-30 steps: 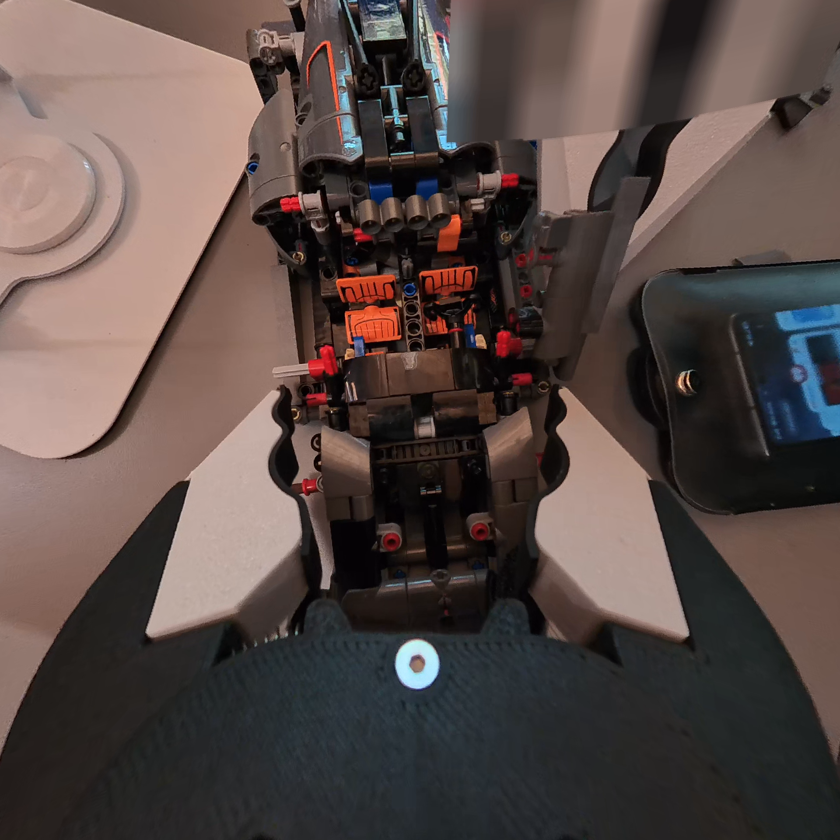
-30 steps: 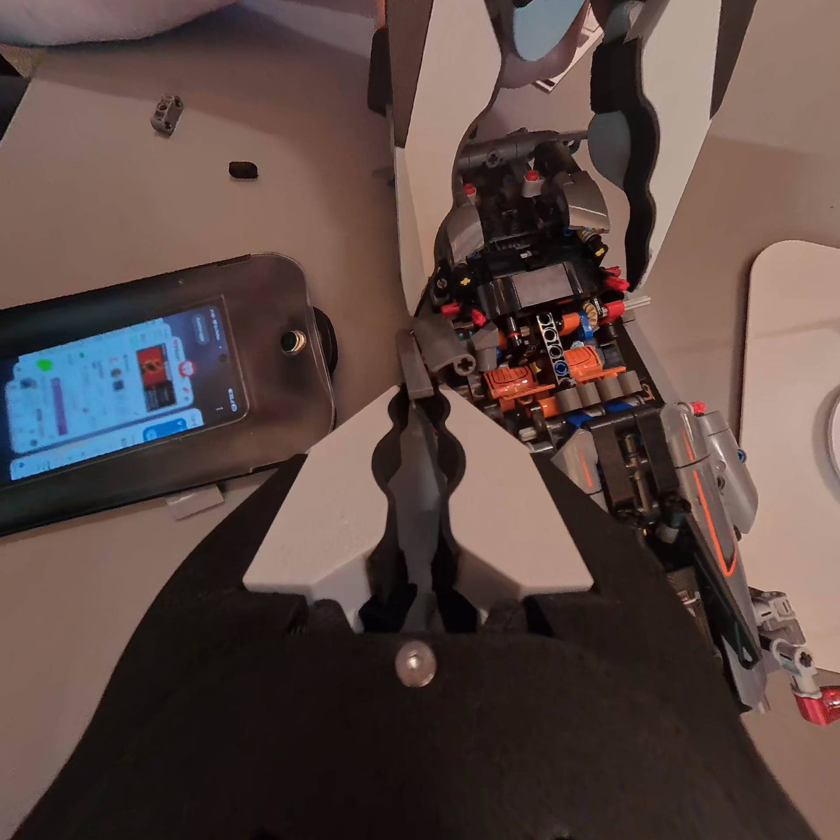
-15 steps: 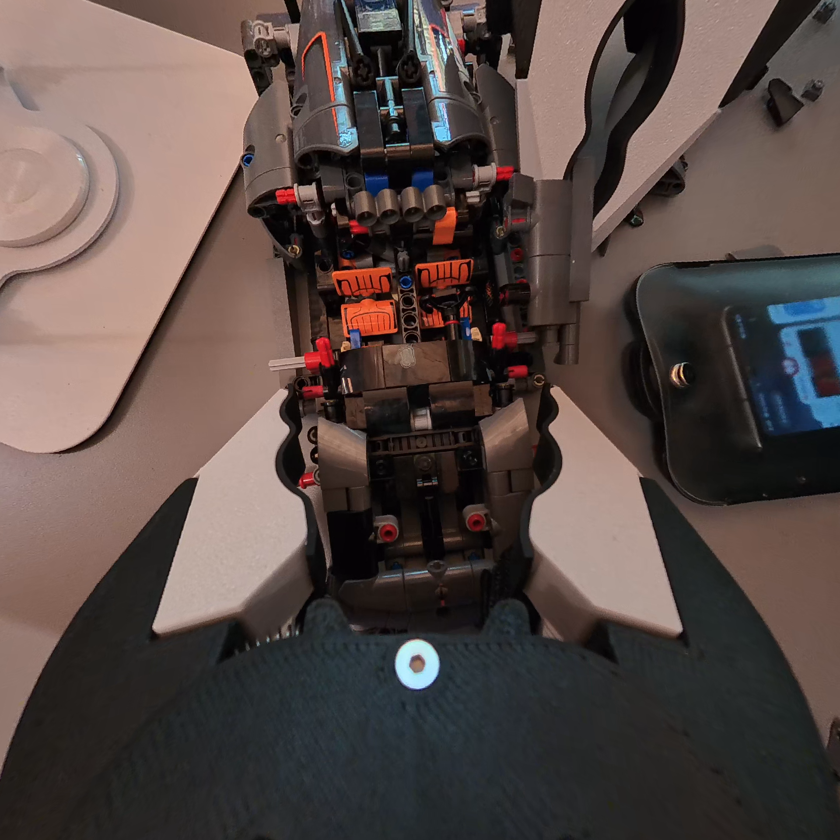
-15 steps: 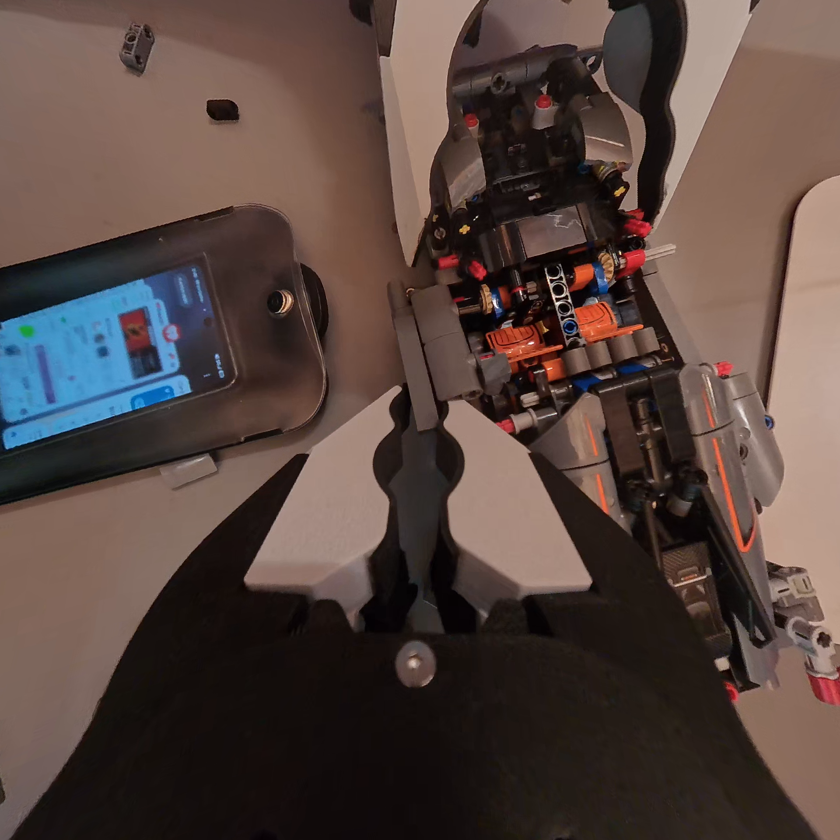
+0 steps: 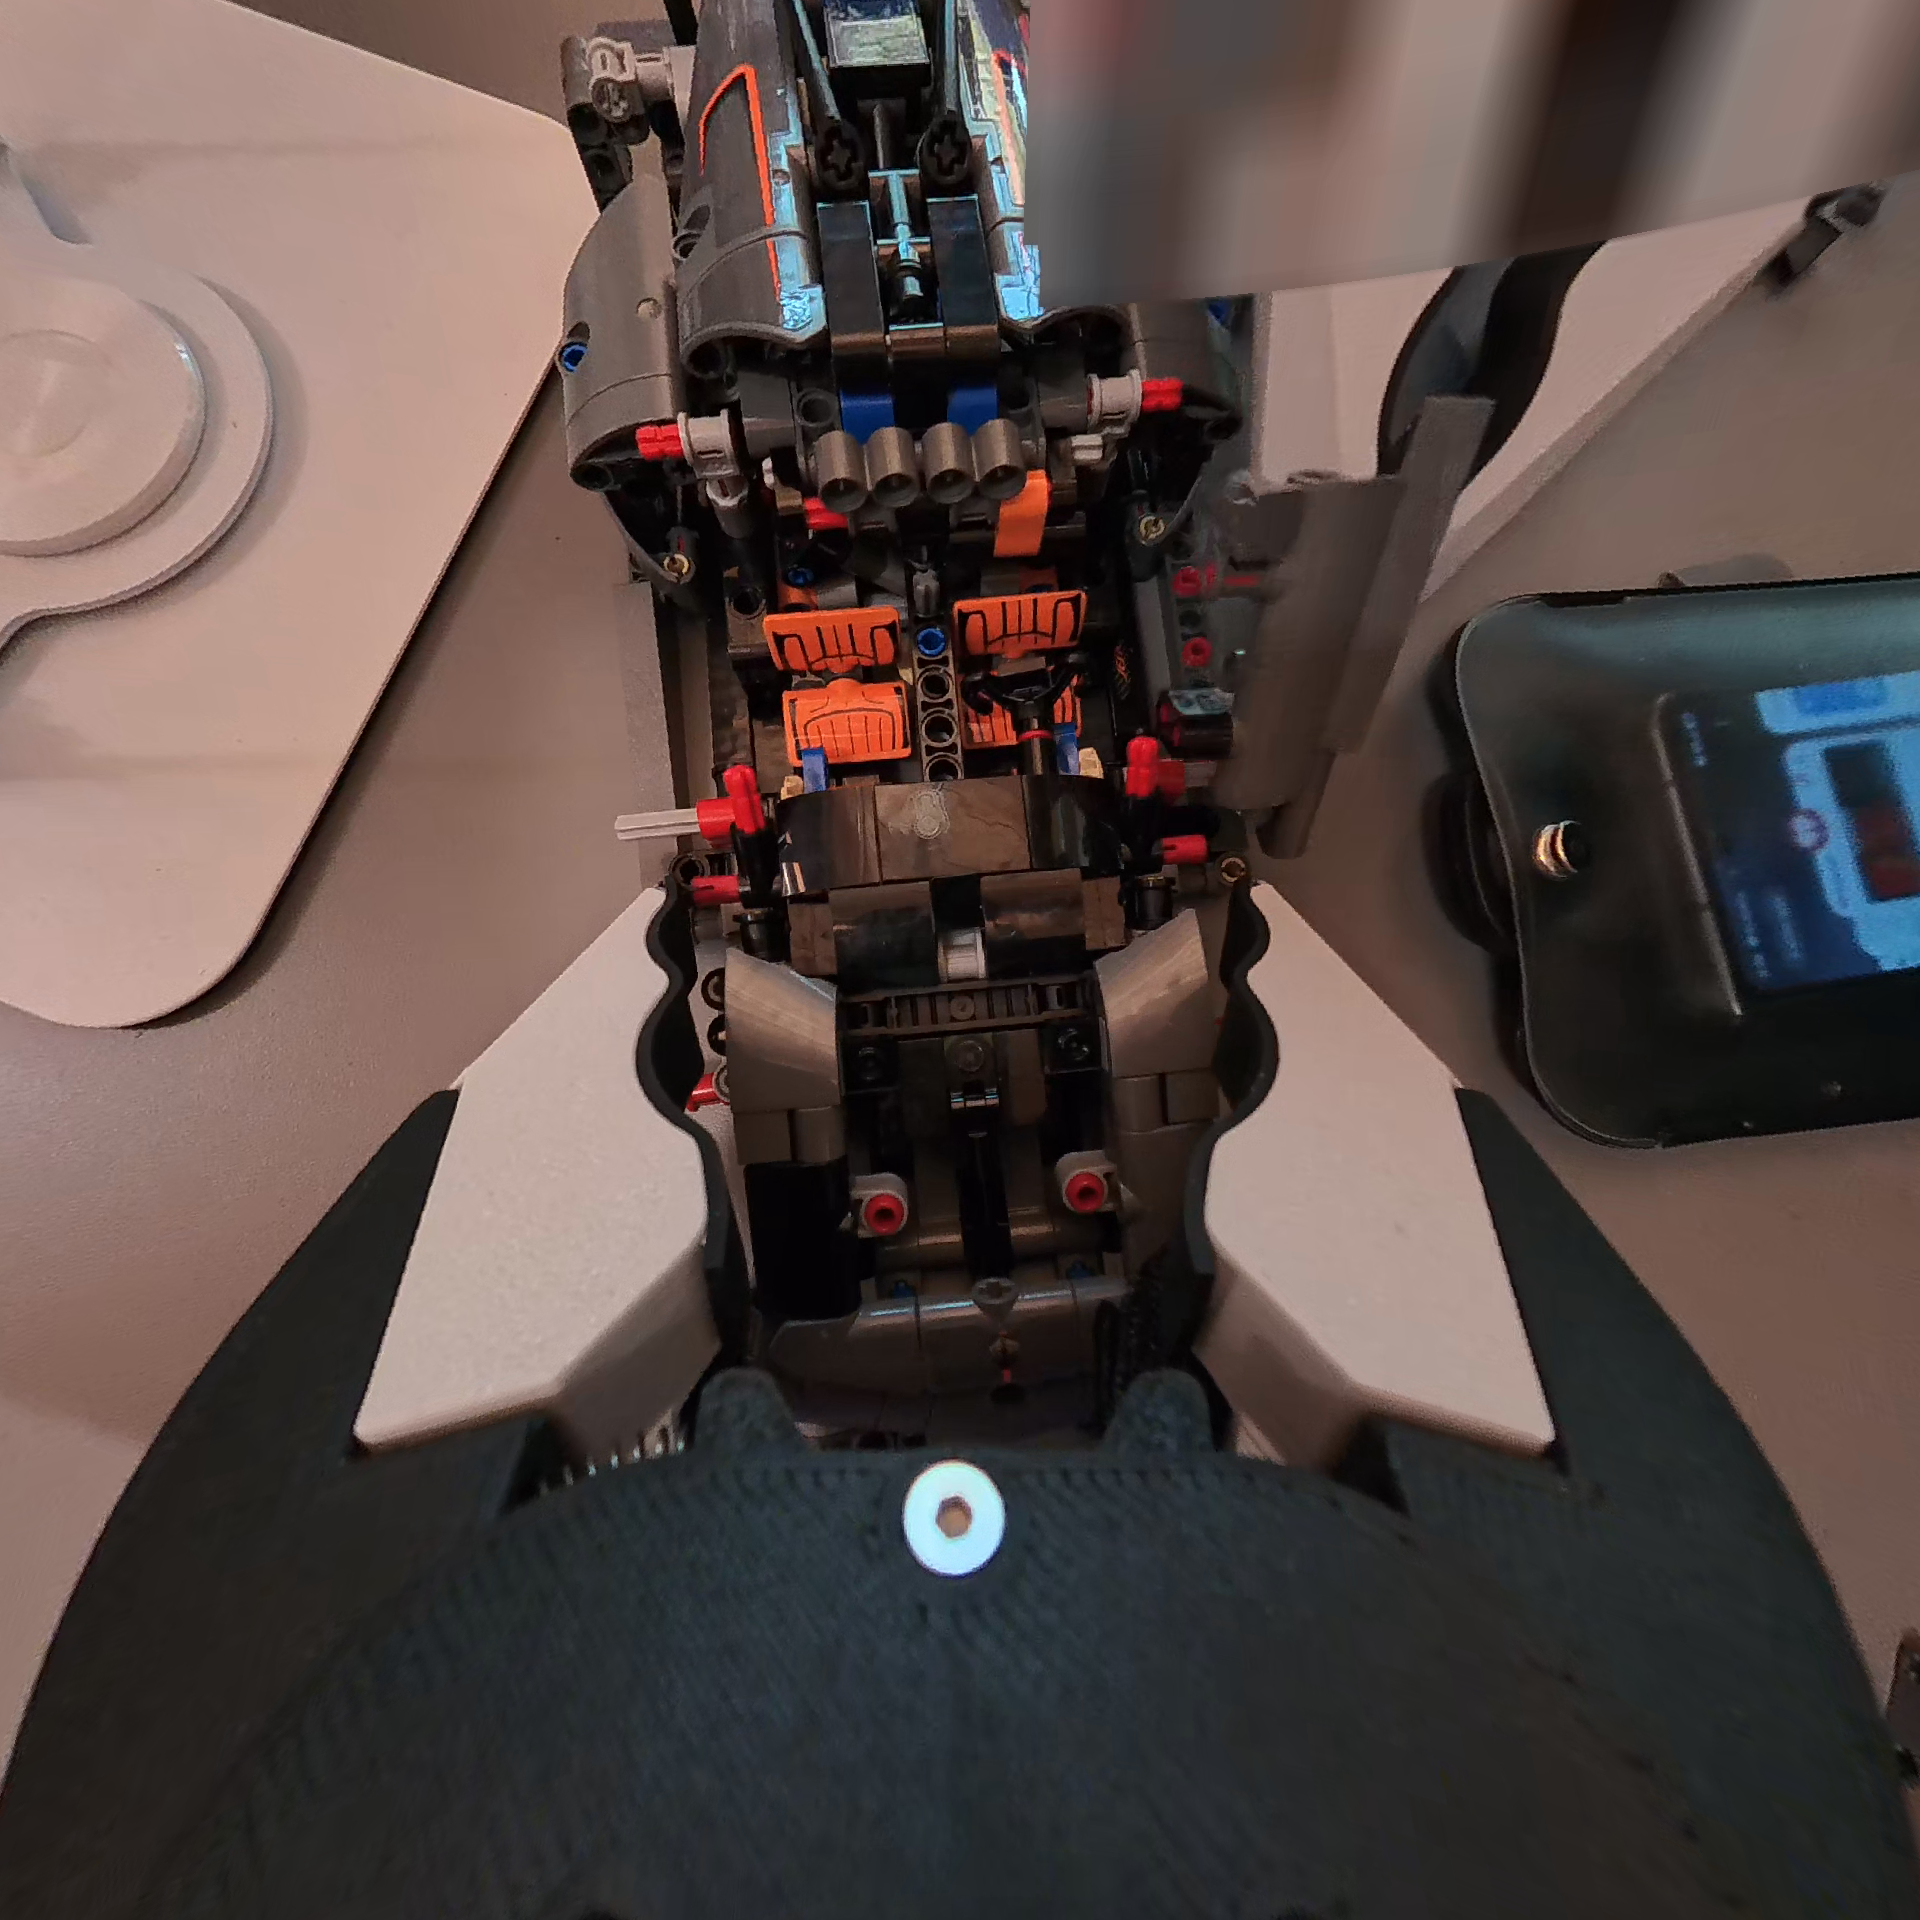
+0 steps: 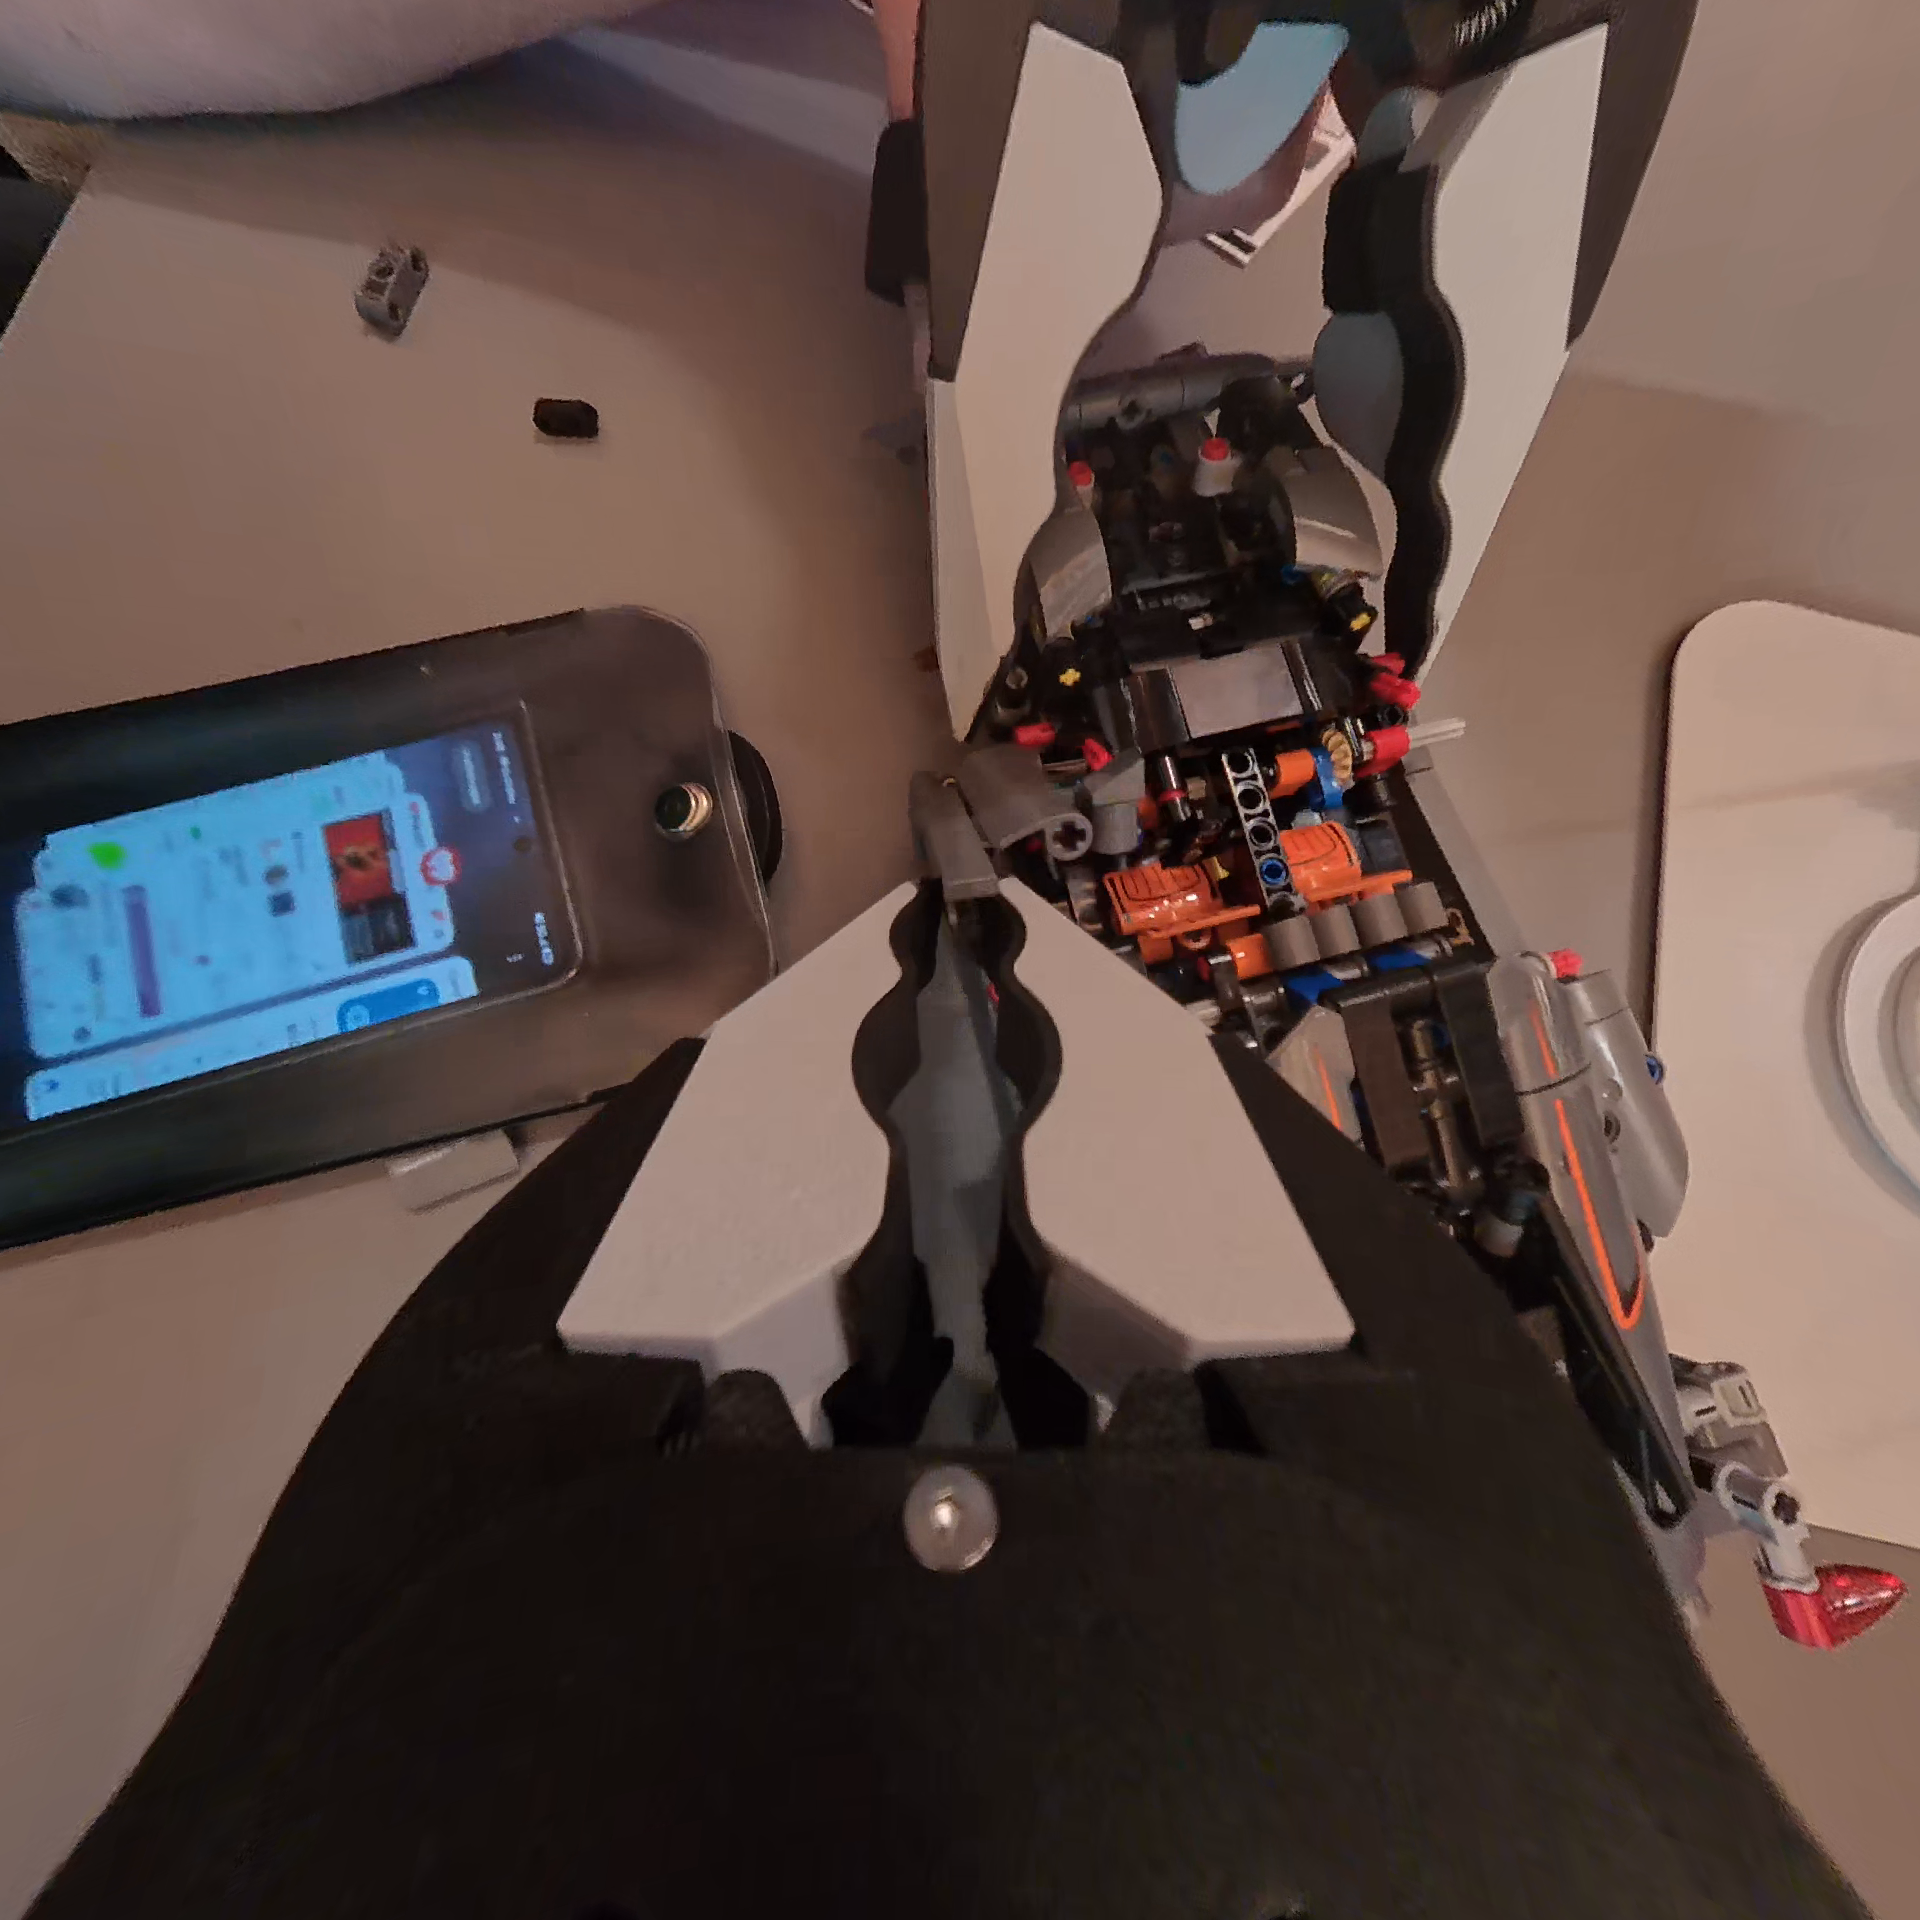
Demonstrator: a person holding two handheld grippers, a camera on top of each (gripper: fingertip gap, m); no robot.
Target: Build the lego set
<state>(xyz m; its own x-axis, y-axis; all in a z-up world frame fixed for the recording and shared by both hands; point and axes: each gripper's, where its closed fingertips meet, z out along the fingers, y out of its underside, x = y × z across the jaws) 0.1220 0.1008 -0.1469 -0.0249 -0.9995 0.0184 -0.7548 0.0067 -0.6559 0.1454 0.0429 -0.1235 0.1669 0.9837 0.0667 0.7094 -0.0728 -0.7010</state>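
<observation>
Lit phone screen (image 6: 260, 914) in a dark case left of the right gripper's fingers, showing small writing and coloured panels too blurred to read, faint round emblem on a black brick (image 5: 928, 819) just beyond the left gripper's fingers, unreadable

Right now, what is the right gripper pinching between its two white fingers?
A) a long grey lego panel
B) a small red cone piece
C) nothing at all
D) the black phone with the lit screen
A: the right gripper is shut on the long grey lego panel, whose far end reaches the side of the dark grey, black and orange lego car.
</observation>
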